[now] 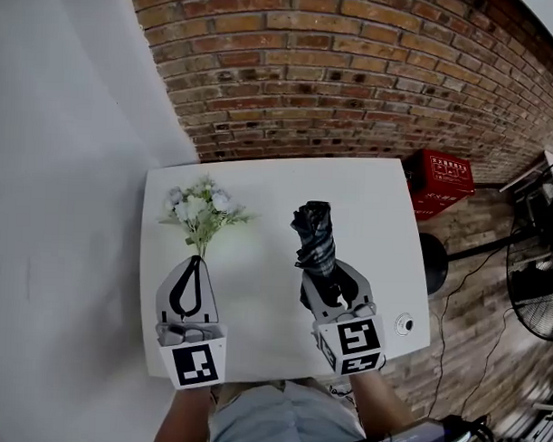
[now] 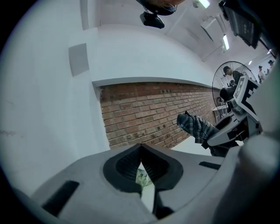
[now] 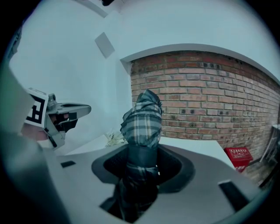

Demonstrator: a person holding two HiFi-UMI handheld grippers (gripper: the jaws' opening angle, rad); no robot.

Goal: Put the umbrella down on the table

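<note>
A folded dark plaid umbrella (image 1: 314, 230) stands out past my right gripper (image 1: 331, 279), which is shut on its lower part above the white table (image 1: 368, 196). In the right gripper view the umbrella (image 3: 142, 122) rises between the jaws of the right gripper (image 3: 142, 162), its tip towards the brick wall. My left gripper (image 1: 199, 258) hovers over the table's left side with its tips together and nothing between them. In the left gripper view the left gripper (image 2: 141, 146) shows its tips touching, and the umbrella (image 2: 197, 126) is off to the right.
A bunch of white flowers (image 1: 203, 211) lies on the table just ahead of the left gripper. A small round object (image 1: 404, 323) sits near the table's front right corner. On the floor to the right stand a red box (image 1: 438, 180) and a fan (image 1: 537, 270).
</note>
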